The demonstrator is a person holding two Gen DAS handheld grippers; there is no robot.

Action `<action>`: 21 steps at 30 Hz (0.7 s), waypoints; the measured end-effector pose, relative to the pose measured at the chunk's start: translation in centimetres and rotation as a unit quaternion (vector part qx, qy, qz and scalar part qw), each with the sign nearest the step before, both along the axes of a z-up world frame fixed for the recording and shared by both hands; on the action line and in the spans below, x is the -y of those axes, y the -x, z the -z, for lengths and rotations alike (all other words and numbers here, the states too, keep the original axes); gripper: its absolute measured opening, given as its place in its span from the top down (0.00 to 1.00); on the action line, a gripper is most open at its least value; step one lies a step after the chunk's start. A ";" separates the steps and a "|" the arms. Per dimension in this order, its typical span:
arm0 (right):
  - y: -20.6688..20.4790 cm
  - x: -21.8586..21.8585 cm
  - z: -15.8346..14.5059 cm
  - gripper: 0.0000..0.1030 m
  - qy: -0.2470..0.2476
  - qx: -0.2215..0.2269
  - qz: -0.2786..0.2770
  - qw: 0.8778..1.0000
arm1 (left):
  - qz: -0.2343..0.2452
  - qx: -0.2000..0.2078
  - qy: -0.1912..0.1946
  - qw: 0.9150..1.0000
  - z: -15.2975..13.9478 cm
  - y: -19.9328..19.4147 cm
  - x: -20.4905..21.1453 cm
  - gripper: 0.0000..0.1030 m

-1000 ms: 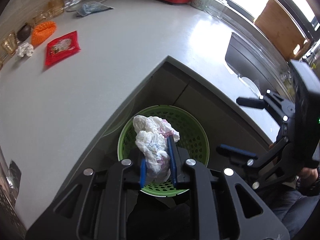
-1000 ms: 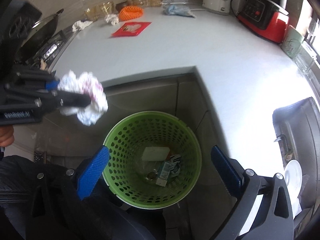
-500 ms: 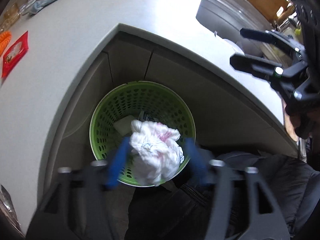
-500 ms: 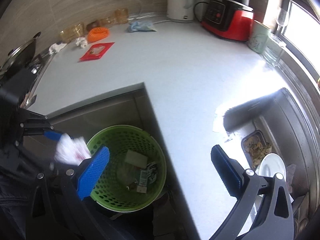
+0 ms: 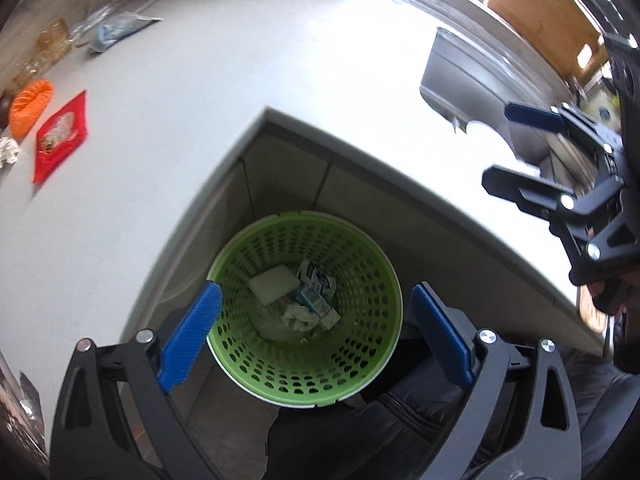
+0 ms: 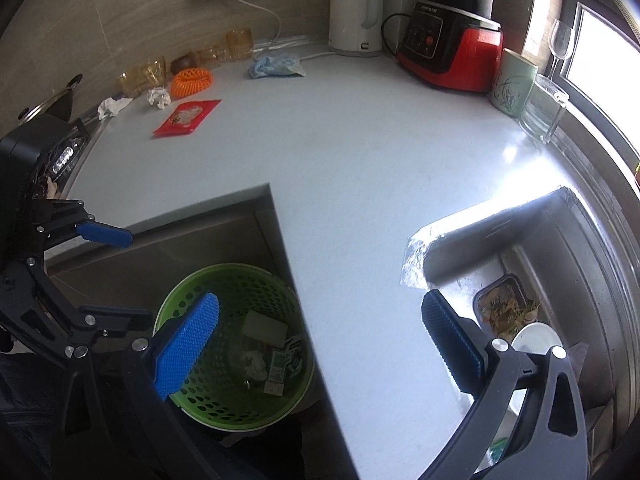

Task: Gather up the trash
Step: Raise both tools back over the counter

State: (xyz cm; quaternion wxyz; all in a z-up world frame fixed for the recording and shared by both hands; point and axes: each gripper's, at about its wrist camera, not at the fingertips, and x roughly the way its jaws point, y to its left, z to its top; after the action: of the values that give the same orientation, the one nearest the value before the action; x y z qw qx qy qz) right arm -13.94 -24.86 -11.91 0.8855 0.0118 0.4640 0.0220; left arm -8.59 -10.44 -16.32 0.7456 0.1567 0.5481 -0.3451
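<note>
A green perforated bin (image 5: 360, 380) stands on the floor in the counter's inner corner. My left gripper (image 5: 316, 300) hangs right above it, jaws opening wide with nothing between them. A crumpled white tissue (image 5: 298, 316) lies on the bin's bottom beside a white block (image 5: 274, 282) and a small carton (image 5: 316, 304). My right gripper (image 6: 320, 304) is open and holds nothing; it straddles the counter edge, with the bin (image 6: 200, 288) under its left finger. On the counter lie a red packet (image 6: 188, 116), two tissue wads (image 6: 159, 97) and a bluish bag (image 6: 276, 65).
A sink (image 6: 560, 280) at the right holds a food tray (image 6: 504, 308) and a white bowl (image 6: 536, 340). At the back wall stand a kettle (image 6: 354, 12), a red blender (image 6: 452, 44), a mug (image 6: 514, 82) and amber glasses (image 6: 144, 74). An orange mesh ring (image 6: 191, 80) lies near them.
My left gripper has opened and let go of the tissue, which now lies in the bin. The right gripper has swung from over the bin towards the counter and sink.
</note>
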 end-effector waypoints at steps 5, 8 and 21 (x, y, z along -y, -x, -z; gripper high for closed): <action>-0.9 1.2 -0.8 0.02 -0.007 0.017 -0.012 1.000 | -0.051 0.020 0.011 0.998 -1.3 -1.2 0.2 0.07; -1.9 1.8 -1.1 0.02 -0.015 0.027 -0.027 0.999 | -0.087 0.026 0.015 0.996 -1.8 -1.9 0.0 0.07; -8.6 0.8 -1.7 0.02 -0.028 0.045 -0.098 0.994 | -0.251 0.099 0.011 0.963 -5.1 -6.8 -5.2 0.07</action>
State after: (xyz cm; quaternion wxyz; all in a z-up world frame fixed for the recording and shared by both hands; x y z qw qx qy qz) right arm -5.33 -25.68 -10.17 0.8983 -0.0102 0.4221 0.1217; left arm -1.82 -5.24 -11.21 0.8604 0.0389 0.4897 -0.1355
